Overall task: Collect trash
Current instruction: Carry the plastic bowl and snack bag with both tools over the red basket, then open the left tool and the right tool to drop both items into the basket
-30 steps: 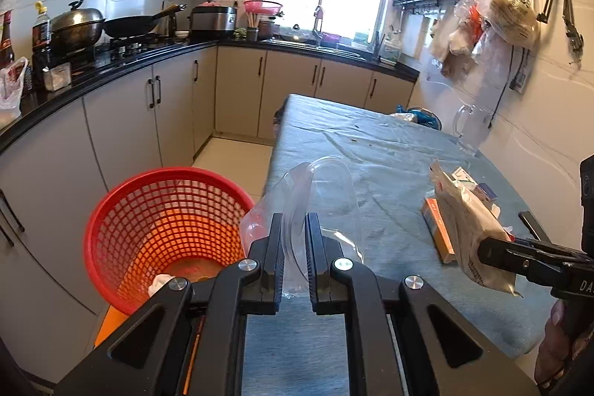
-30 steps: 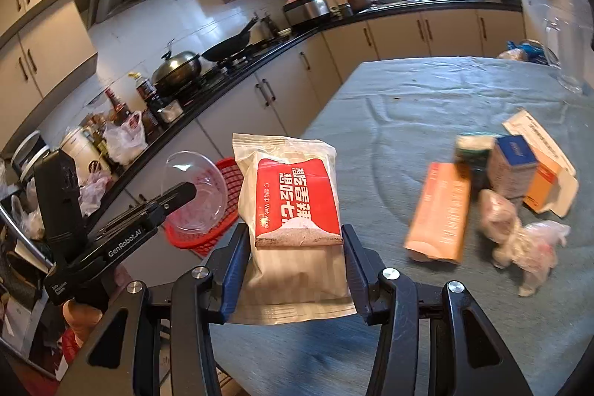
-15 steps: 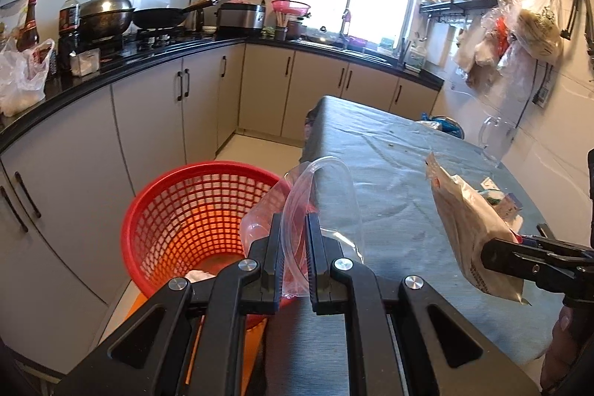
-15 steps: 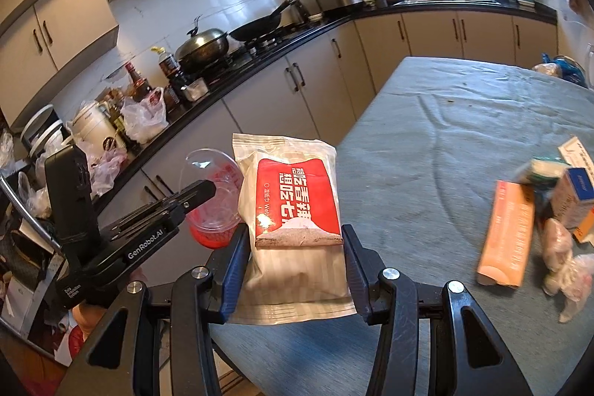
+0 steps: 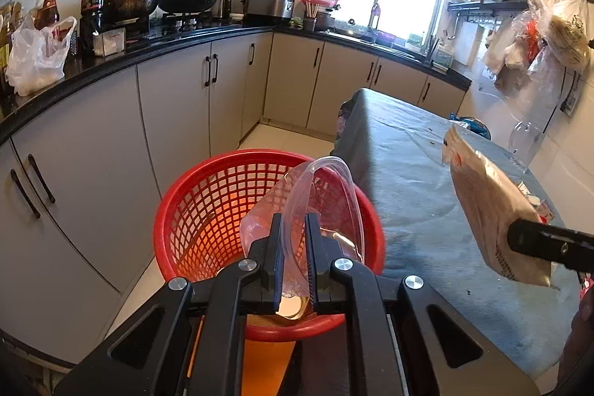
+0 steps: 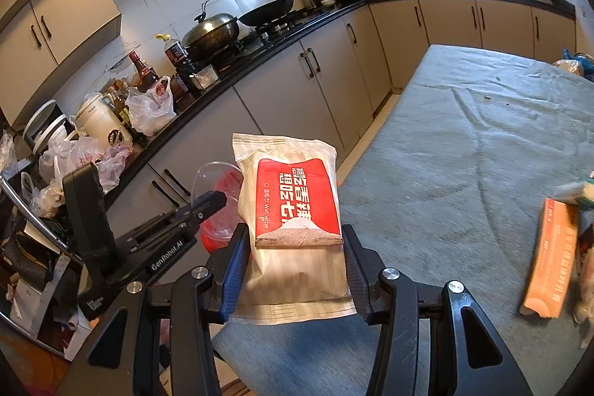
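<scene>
The left gripper [image 5: 294,258] is clenched on a clear plastic lid [image 5: 321,199], its two fingers pinching the thin rim so the lid stands on edge above the red basket [image 5: 208,210]. The basket sits on the floor at about 7 o'clock from the table [image 5: 415,180], close against the table's near corner, with the grey cabinets [image 5: 178,114] at its 10 o'clock.

The right gripper [image 6: 295,270] grasps a wet-wipe packet [image 6: 293,210], white with a red label, squeezed between both fingers by its sides. The packet is held in the air over the near edge of the table. In the left wrist view it shows at 3 o'clock from the basket. An orange box [image 6: 553,258] lies on the table cloth at 3 o'clock from the packet, well apart.
</scene>
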`<state>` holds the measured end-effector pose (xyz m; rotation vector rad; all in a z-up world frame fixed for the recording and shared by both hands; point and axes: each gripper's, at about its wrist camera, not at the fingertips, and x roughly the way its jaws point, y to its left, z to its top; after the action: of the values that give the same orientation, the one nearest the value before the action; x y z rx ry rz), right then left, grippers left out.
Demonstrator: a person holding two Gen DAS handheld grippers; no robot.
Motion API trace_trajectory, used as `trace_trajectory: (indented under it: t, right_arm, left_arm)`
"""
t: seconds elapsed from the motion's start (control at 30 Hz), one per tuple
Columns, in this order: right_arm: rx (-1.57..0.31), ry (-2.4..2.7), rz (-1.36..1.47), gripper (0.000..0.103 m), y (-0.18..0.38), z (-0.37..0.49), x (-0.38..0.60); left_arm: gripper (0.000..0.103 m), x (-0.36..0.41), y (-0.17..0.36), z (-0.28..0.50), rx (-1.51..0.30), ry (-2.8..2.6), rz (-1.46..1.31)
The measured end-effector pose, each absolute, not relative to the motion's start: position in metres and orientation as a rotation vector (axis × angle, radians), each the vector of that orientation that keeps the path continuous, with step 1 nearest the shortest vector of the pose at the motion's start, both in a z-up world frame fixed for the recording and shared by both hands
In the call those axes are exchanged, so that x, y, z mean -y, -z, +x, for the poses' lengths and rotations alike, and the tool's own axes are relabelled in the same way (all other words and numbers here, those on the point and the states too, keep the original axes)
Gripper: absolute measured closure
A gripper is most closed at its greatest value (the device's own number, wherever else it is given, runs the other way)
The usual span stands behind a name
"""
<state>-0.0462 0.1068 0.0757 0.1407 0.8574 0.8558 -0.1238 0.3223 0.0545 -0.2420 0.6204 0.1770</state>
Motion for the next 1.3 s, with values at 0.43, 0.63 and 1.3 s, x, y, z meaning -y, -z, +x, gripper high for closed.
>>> trace_trajectory:
  t: [0.43,0.63,1.3]
  right_arm:
    - [-0.966,-0.913,0.228,0.050,-0.060,-0.006,-0.145]
    - [-1.001,-0.928,0.259,0.050,-0.052,0.008,-0.160]
    - [-1.083,-0.911,0.286,0.049,-0.020,0.041,-0.201]
  left_arm:
    - [0.093,-0.331,-0.042,-0.113,-0.654,-0.183,-0.238]
    - [0.093,-0.334,-0.037,-0.110,-0.667,-0.189,-0.236]
    - [0.093,-0.343,-0.023,-0.103,-0.681,-0.180,-0.242]
